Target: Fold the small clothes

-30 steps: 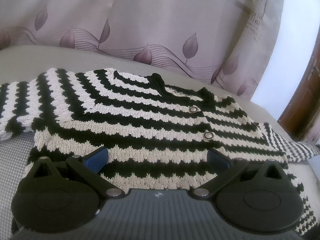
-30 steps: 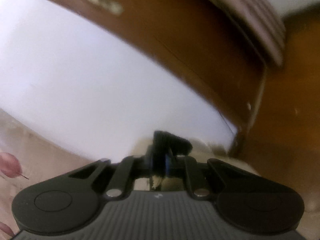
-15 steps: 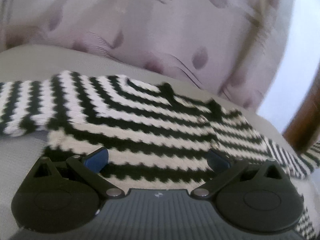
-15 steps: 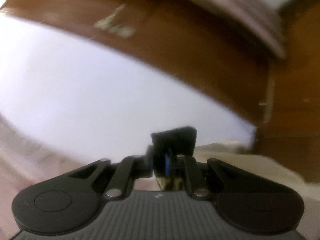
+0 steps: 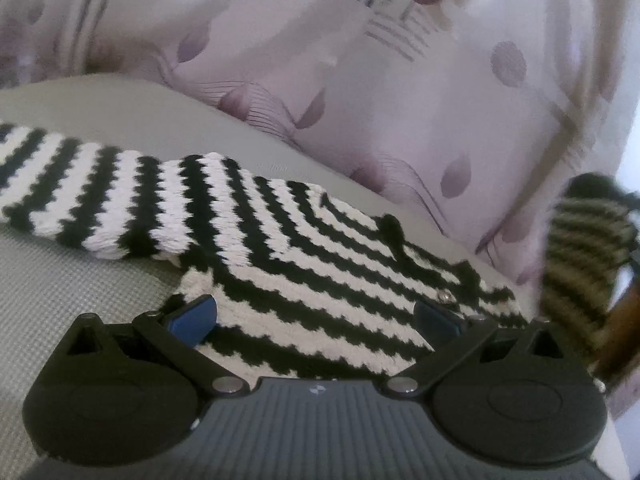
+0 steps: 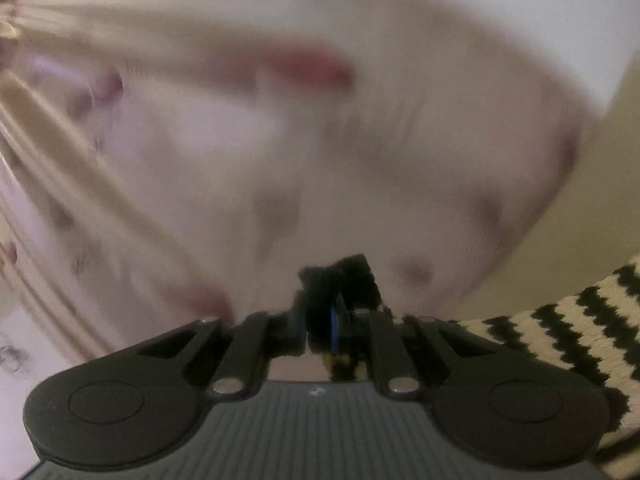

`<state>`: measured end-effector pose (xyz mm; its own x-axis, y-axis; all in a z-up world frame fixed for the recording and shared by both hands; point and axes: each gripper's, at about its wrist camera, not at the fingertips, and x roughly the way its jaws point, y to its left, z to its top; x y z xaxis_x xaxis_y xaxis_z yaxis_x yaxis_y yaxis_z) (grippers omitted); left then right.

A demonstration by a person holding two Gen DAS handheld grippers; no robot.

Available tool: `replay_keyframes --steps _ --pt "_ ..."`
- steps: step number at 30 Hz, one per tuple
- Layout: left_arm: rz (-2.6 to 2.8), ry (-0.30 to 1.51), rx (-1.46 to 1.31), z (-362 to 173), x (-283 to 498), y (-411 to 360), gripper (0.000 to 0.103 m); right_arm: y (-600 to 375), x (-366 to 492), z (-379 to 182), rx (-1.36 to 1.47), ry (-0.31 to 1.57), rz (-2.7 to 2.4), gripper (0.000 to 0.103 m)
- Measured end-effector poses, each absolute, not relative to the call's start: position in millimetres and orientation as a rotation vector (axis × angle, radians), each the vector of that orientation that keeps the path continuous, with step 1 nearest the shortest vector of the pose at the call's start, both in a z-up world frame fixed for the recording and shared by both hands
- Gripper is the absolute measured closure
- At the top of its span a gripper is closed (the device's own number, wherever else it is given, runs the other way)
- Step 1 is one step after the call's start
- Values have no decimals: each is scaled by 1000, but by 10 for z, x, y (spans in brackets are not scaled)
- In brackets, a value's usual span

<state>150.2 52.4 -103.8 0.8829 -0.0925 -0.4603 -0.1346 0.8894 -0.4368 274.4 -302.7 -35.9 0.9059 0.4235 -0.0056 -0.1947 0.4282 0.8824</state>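
Observation:
A black-and-white striped knitted cardigan (image 5: pixel 304 276) lies flat on the grey cushion (image 5: pixel 80 280), its left sleeve (image 5: pixel 80 192) stretched out to the left. My left gripper (image 5: pixel 316 316) hovers open just above the hem, blue pads (image 5: pixel 192 316) wide apart with nothing between them. At the right edge the other sleeve (image 5: pixel 580 248) hangs lifted off the cushion, blurred. In the right wrist view my right gripper (image 6: pixel 334 320) is shut on that sleeve's black cuff (image 6: pixel 340 276). The striped body (image 6: pixel 580 332) lies below it to the right.
A pale lilac curtain (image 5: pixel 360 80) with leaf prints hangs close behind the cushion and fills the right wrist view (image 6: pixel 280 140). A brown wooden frame (image 5: pixel 616 332) stands at the far right. Bare grey cushion lies left of the cardigan's hem.
The right gripper has swung fast from facing the wooden door to facing the curtain, keeping the cuff. The right sleeve has risen off the cushion. The left gripper has rolled and shifted slightly.

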Motion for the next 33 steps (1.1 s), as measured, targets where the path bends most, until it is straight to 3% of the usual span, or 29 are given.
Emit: replay_keyframes --steps 9,13,15,16,17,24,28,33 --pt "27 491 -490 -1038 1482 552 0 -1775 3162 -1127 995 498 456 92" --pt "24 486 -534 -1060 1471 612 0 -1553 3170 -1333 995 593 503 86" --pt "25 485 -528 -1060 1471 604 0 -1513 3138 -1377 978 640 541 64" --pt "27 486 -520 -1059 1471 592 0 -1520 3106 -1350 950 639 554 39" --pt "27 487 -511 -1057 1471 577 0 -1574 3054 -1285 925 616 566 24" --pt "-31 518 -525 -1041 1527 594 0 -2717 2175 -846 801 383 391 24" --pt "-79 574 -532 -879 1685 598 0 -3187 1667 -907 624 424 200 24" --pt "-109 617 -261 -708 2068 241 1 -3381 1339 -1237 665 454 174 24"
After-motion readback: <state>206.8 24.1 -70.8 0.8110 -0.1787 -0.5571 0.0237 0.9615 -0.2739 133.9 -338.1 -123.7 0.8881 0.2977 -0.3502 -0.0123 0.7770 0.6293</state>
